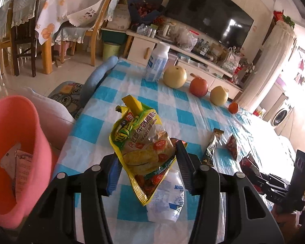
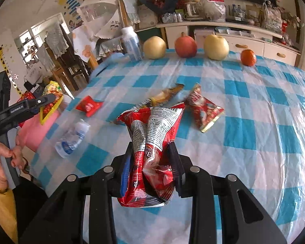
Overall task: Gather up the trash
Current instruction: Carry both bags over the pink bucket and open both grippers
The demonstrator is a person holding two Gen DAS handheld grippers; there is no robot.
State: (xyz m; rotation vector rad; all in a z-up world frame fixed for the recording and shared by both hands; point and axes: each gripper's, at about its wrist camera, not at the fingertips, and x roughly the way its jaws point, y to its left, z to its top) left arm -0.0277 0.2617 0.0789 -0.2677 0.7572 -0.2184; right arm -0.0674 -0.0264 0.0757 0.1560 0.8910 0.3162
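Observation:
My left gripper (image 1: pixel 146 154) is shut on a yellow-green snack bag (image 1: pixel 144 142) and holds it above the checked table, right of a pink bin (image 1: pixel 16 152). My right gripper (image 2: pixel 150 152) is shut on a crumpled red snack bag (image 2: pixel 152 138) above the table. On the cloth lie a squashed clear plastic bottle (image 2: pixel 72 138), a small red wrapper (image 2: pixel 89 105), a brown sachet (image 2: pixel 162 97) and a red packet (image 2: pixel 205 109). The bottle also shows under the yellow-green bag in the left wrist view (image 1: pixel 168 199). The left gripper shows in the right wrist view (image 2: pixel 30 105).
An upright white bottle (image 1: pixel 157 63), two pears (image 1: pixel 174 76), a pomegranate (image 1: pixel 198 86) and a small orange (image 1: pixel 233 107) stand along the table's far edge. The bin holds paper scraps. Chairs, a TV cabinet and a cushion lie beyond the table.

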